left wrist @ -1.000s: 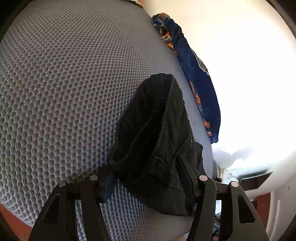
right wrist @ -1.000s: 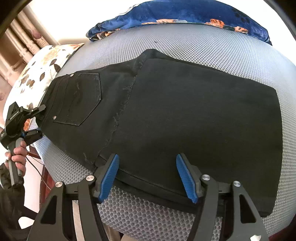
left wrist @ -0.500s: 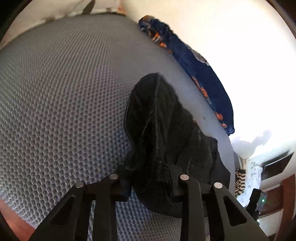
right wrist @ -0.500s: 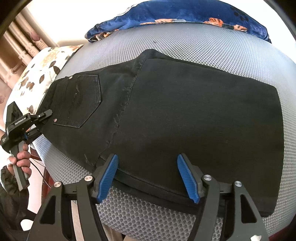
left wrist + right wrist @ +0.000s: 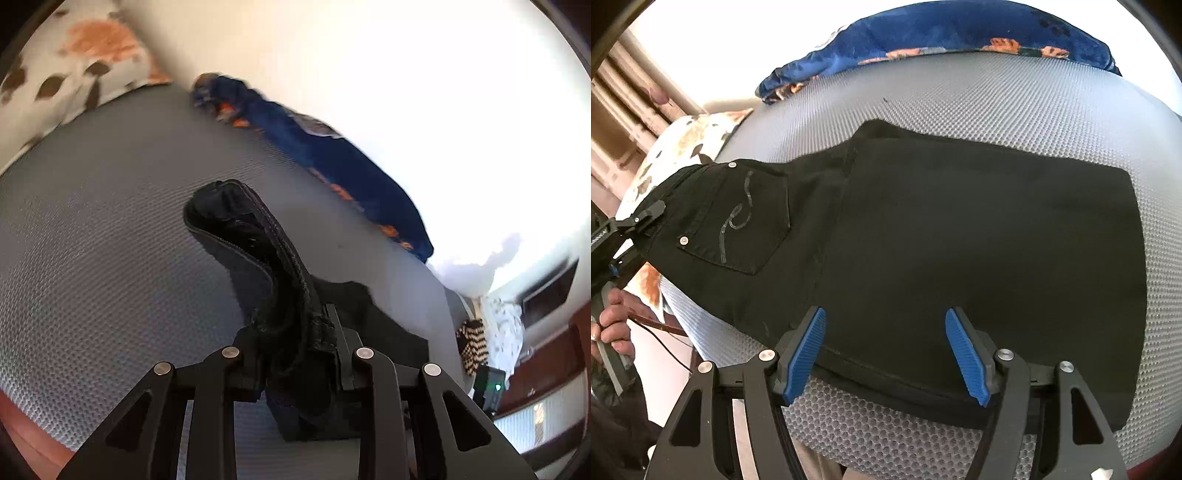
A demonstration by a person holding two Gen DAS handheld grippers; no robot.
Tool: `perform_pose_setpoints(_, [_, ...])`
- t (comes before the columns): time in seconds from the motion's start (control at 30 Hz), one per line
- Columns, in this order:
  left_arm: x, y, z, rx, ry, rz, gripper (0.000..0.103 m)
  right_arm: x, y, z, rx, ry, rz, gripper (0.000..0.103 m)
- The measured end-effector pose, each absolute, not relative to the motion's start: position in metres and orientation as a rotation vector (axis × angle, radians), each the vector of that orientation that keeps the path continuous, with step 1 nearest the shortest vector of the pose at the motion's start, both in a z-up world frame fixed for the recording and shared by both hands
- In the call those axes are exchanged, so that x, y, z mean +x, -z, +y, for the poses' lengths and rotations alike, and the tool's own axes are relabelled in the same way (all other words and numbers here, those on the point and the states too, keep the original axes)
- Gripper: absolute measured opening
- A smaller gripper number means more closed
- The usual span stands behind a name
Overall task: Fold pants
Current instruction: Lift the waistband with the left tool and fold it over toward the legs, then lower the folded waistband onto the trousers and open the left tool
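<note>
**Waistband pinched on the left, leg edge unclamped on the right**

The left hand-held gripper (image 5: 299,354) is clenched on the waistband of the black pants (image 5: 960,240), its jaws having just closed on the bunched cloth. Only the left wrist view shows that pinch close up; the right wrist view shows the same tool small at the far left, with a hand (image 5: 613,325) on its handle. The right hand-held gripper (image 5: 890,358) is released, its blue pads (image 5: 805,354) astride the near edge of the folded legs. The pants lie on a grey mesh mattress (image 5: 997,107). A blue blanket (image 5: 942,40) lines its far side, a floral pillow (image 5: 74,70) its left end.
</note>
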State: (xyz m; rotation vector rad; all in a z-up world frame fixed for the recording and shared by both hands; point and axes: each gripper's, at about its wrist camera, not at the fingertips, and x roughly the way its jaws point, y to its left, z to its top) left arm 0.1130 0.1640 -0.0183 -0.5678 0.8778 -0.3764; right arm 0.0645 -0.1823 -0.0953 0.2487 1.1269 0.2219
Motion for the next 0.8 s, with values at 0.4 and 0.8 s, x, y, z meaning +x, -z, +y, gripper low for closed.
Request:
perform_pose_setpoints(0.4, [0.098, -0.011, 0.105, -0.465, 0.467, 0.834, 0.027, 0.047, 0.086, -0.214, 0.295, -0.189, 1.09, 0.065])
perform_pose_setpoints(0.8, [0.096, -0.012, 0.038, -0.373, 0.512, 0.841, 0.027, 0.036, 0.073, -0.265, 0.345, -0.119, 1.045, 0.065])
